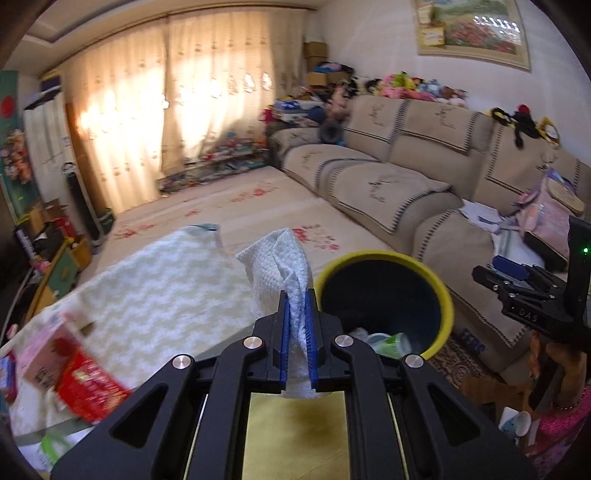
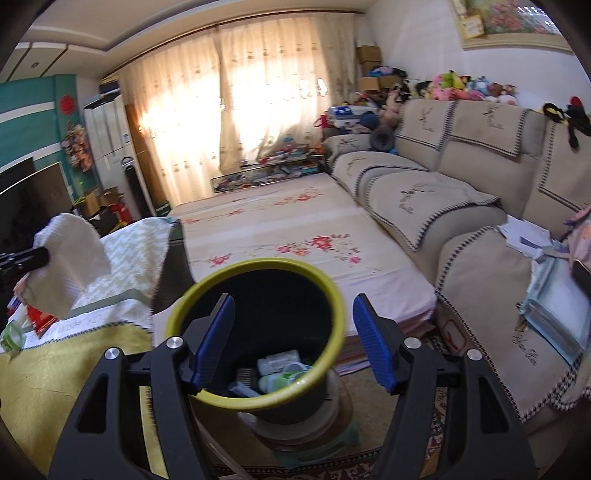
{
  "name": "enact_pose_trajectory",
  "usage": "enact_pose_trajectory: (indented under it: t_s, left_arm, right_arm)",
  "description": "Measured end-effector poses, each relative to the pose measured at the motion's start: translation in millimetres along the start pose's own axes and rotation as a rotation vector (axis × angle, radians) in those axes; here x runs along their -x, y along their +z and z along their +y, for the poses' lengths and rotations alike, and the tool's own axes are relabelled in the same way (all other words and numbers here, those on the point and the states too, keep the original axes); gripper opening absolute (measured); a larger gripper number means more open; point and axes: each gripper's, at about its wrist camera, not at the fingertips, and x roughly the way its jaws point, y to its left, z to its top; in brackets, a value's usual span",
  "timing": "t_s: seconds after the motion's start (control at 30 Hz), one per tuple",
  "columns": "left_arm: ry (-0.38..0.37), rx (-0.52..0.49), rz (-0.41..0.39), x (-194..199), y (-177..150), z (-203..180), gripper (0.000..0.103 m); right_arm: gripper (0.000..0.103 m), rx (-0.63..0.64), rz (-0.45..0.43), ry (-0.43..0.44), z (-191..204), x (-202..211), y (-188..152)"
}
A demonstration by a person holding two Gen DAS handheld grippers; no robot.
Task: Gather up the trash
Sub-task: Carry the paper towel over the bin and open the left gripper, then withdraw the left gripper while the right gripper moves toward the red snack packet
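Carrying white paper towel (image 1: 280,266) pinched in your left hand-held gripper (image 1: 296,314), just left of yellow-rimmed bin (image 1: 441,291). Move it over opening before releasing; towel drapes wide. Right hand-held gripper (image 2: 293,332) spread, empty, above bin.

Grippers: two are seen, the left gripper (image 1: 297,314) and the right gripper (image 2: 293,343).
Paper towels: one white paper towel (image 1: 284,266) is counted, pinched between blue pads.
Trash bins: one yellow-rimmed bin (image 2: 258,332) is counted.
Items in the bin: several are seen; an exact count cannot be made.
Sofas: one beige sofa (image 2: 461,177) is counted.
Red boxes: one red box (image 1: 88,387) is counted on the table.
Wall pictures: one framed picture (image 1: 476,29) is counted.
Curtains: two panels (image 2: 229,110) are seen.
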Motion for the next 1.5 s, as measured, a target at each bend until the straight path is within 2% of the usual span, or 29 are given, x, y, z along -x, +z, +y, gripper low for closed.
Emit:
enact_pose_trajectory:
  t_s: [0.13,0.27,0.3,0.37,0.4,0.43,0.57,0.67,0.87,1.2,1.27,1.33,1.5]
  left_arm:
    - [-0.092,-0.031,0.043,-45.1,14.1,-40.3,0.009]
    - [-0.135,-0.073,0.082,-90.6,19.6,-73.6,0.01]
    - [-0.143,-0.076,0.093,-100.0,19.4,-79.3,0.013]
    - [-0.146,-0.074,0.11,-121.3,21.2,-89.0,0.028]
    - [-0.135,-0.074,0.114,-129.6,20.7,-89.3,0.049]
    - [-0.119,-0.071,0.111,-136.3,19.4,-89.1,0.055]
    - [-0.101,-0.059,0.111,-143.5,16.6,-83.5,0.056]
    - [-0.092,-0.044,0.095,-128.2,13.4,-69.9,0.059]
    - [-0.054,-0.008,0.02,-69.9,5.9,-40.1,0.062]
    - [0.04,0.137,-0.062,36.7,-26.4,29.6,0.074]
    - [0.067,0.158,-0.071,54.0,-35.9,42.7,0.076]
    - [0.109,0.177,-0.077,73.7,-50.2,56.9,0.084]
    - [0.228,0.244,-0.094,122.1,-88.8,91.2,0.087]
  right_arm:
    - [0.063,-0.024,-0.002,-0.026,-17.9,3.8,-1.8]
    - [0.064,-0.038,0.003,-0.048,-29.2,5.8,-6.1]
    - [0.065,-0.04,0.004,-0.052,-30.6,5.7,-6.5]
    - [0.066,-0.047,0.008,-0.059,-35.7,5.7,-7.5]
    - [0.066,-0.048,0.009,-0.062,-36.5,5.9,-7.7]
    - [0.066,-0.049,0.01,-0.064,-36.8,5.7,-6.8]
    - [0.066,-0.051,0.008,-0.064,-38.2,6.3,-6.8]
    - [0.067,-0.051,0.011,-0.056,-37.0,5.6,-7.3]
    - [0.067,-0.036,0.018,-0.035,-25.6,4.1,-7.7]
    - [0.067,0.008,0.041,0.01,4.4,-1.6,-8.1]
    - [0.067,0.028,0.049,0.038,17.5,-3.1,-8.3]
    - [0.068,0.056,0.058,0.08,36.7,-5.1,-9.0]
    - [0.068,0.152,0.091,0.218,99.0,-11.0,-13.2]
